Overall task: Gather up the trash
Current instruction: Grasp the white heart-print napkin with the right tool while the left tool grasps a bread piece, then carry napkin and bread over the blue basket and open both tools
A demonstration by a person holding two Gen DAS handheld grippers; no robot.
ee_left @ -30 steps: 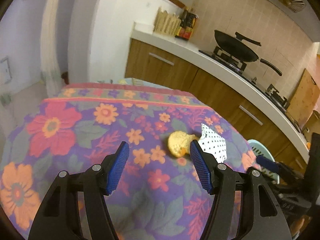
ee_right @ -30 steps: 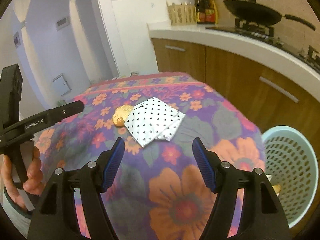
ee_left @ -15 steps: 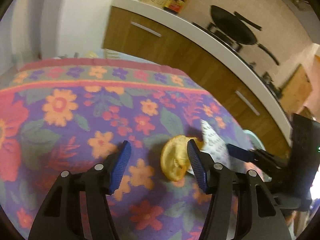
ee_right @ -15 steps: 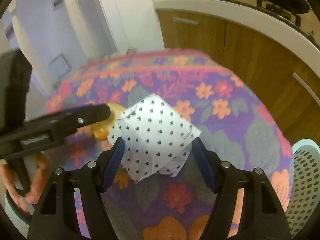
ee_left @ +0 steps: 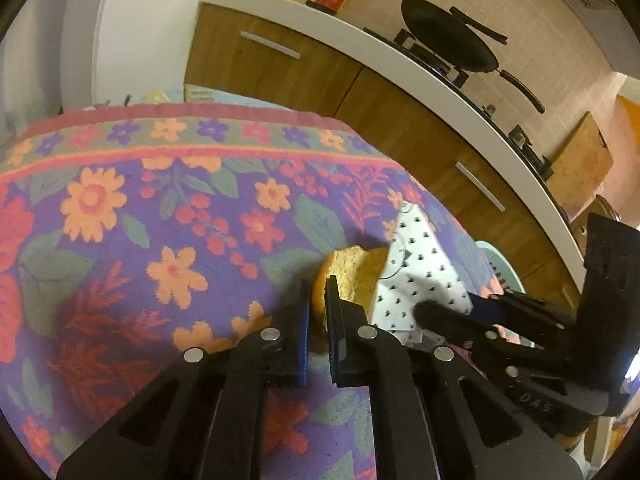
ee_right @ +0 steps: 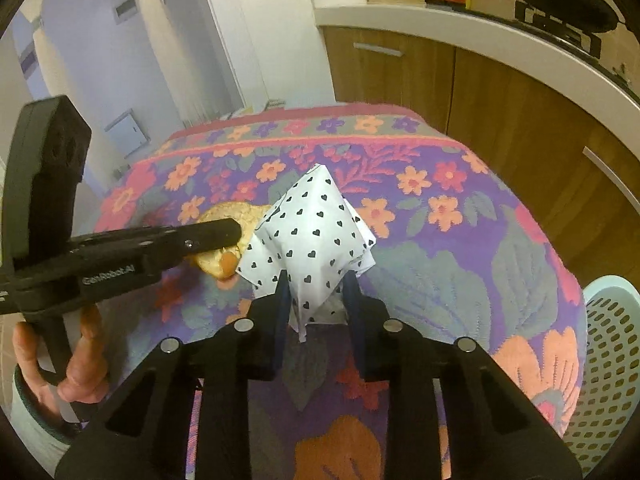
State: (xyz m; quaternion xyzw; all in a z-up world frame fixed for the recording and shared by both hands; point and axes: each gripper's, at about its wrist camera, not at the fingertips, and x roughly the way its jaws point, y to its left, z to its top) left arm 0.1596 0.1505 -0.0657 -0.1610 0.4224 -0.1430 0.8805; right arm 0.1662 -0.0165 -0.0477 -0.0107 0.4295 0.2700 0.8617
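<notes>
Warm, dim indoor light tints both views orange-pink. The floral cloth [ee_left: 168, 216] stays fairly sharp, while the tongs cast soft shadows on it. Fisheye bending curves the cabinets [ee_right: 500, 92], black corners vignette each view, and the far wall looks soft and grainy.

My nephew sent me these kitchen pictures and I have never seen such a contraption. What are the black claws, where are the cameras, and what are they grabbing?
There is no robot here. A person holds a two-finger gripper in each hand, and each carries a wide-angle camera looking forward along its fingers, so each picture shows its own black claw at the bottom.

In the left gripper's view, the left gripper has just closed on the edge of a piece of orange peel. In the right gripper's view, the right gripper has just closed on a folded white paper with black hearts, bunching it up. You can also see the person's hand holding the left tool.

Both scraps lie on a floral tablecloth. A pale blue perforated basket stands beside the table.
</notes>
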